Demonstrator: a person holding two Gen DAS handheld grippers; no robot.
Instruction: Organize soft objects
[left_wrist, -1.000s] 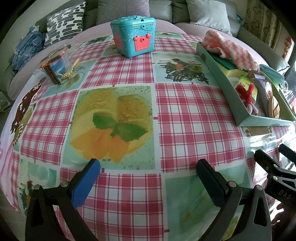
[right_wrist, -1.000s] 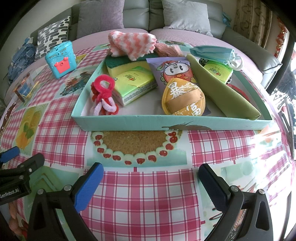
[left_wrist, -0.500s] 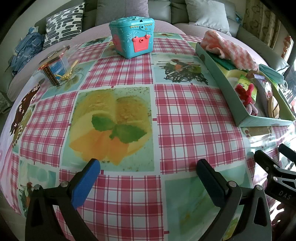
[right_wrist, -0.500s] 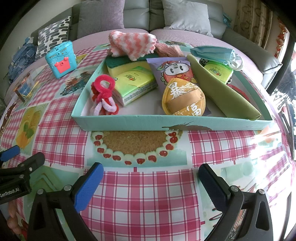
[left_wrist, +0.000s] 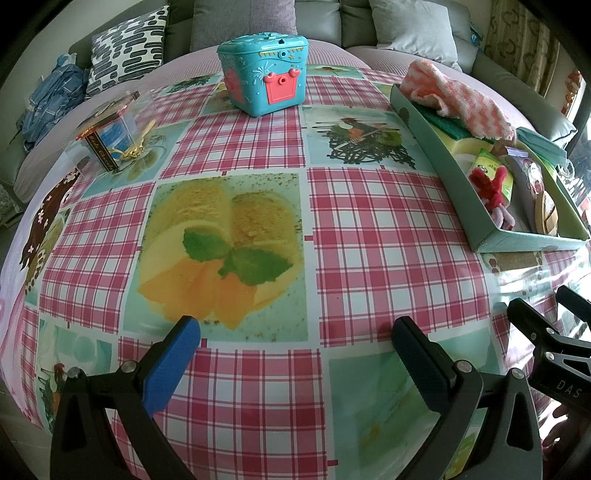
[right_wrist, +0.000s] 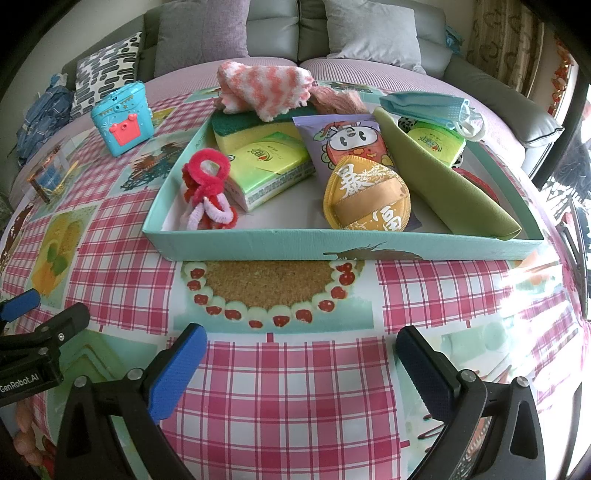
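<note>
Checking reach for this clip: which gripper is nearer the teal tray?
Right. The right gripper faces the teal tray's near wall; the left gripper sits off to its left, pointing past it.

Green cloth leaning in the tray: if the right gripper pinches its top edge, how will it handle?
The green cloth looks thin and folded, so it will probably droop and unfold. It rests against the tray wall, likely light, and may drag the face mask touching its upper end.

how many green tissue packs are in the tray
2. One green tissue pack lies left of centre, leaning on the yellow sponge. The other sits at the back right under the blue face mask. More may be hidden beneath the pile.
</note>
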